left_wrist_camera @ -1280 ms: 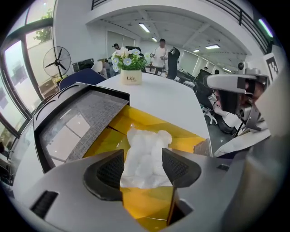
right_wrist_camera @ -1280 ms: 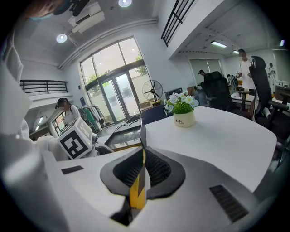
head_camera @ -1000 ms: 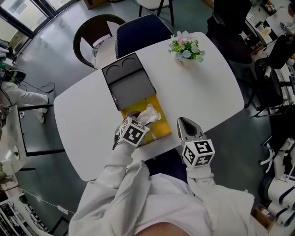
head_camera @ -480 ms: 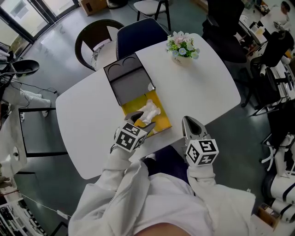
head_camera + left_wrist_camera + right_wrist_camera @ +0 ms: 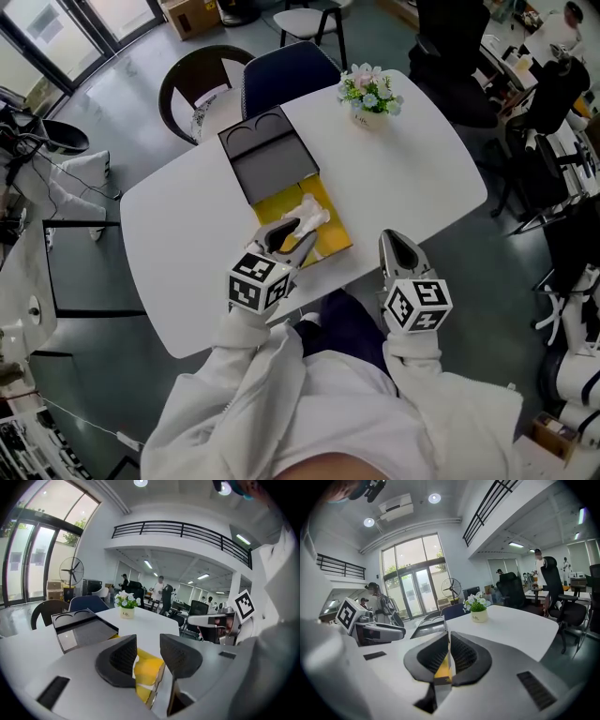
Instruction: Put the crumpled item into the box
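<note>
Yellow box (image 5: pixel 334 246): 1 | crumpled item (image 5: pixel 306 217) inside: 1 | left gripper (image 5: pixel 292 234) just narrowed, empty | right gripper (image 5: pixel 396 240) closed

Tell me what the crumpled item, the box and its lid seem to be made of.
Crumpled item: white tissue or thin paper, by its soft creases. Box: probably cardboard, matte yellow inside, thin straight walls. Lid: dark grey, likely coated card or plastic; it shows a faint sheen.
</note>
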A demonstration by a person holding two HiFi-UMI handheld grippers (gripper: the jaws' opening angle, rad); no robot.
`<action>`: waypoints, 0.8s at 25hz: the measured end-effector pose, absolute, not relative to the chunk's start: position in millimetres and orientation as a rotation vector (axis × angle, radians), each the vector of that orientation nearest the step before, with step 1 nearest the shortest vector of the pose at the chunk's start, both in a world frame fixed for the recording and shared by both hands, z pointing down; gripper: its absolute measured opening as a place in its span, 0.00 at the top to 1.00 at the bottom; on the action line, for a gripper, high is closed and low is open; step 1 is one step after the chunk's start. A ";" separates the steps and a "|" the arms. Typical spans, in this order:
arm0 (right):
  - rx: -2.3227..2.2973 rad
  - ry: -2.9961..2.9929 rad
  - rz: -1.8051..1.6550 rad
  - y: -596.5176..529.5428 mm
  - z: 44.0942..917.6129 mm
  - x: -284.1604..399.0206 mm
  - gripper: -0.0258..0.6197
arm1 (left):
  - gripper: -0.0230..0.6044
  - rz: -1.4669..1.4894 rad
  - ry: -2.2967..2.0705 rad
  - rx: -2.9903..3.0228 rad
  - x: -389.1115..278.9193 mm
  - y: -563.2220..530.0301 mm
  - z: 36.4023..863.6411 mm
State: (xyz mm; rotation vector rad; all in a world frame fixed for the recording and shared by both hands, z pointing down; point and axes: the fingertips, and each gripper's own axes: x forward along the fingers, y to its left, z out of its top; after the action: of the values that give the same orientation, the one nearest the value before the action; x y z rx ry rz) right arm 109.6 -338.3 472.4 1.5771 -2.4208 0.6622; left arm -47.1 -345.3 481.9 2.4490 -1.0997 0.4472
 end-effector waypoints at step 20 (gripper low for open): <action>1.778 -2.460 0.390 -281.4 417.3 123.5 0.90 | 0.94 0.164 -1.301 2.683 -57.3 -300.3 417.6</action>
State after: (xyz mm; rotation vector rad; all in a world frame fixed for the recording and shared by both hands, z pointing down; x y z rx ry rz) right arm 123.5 -281.4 417.3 1.7777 -2.4599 0.3900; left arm -57.3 -300.3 417.6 2.6829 -1.3008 0.1637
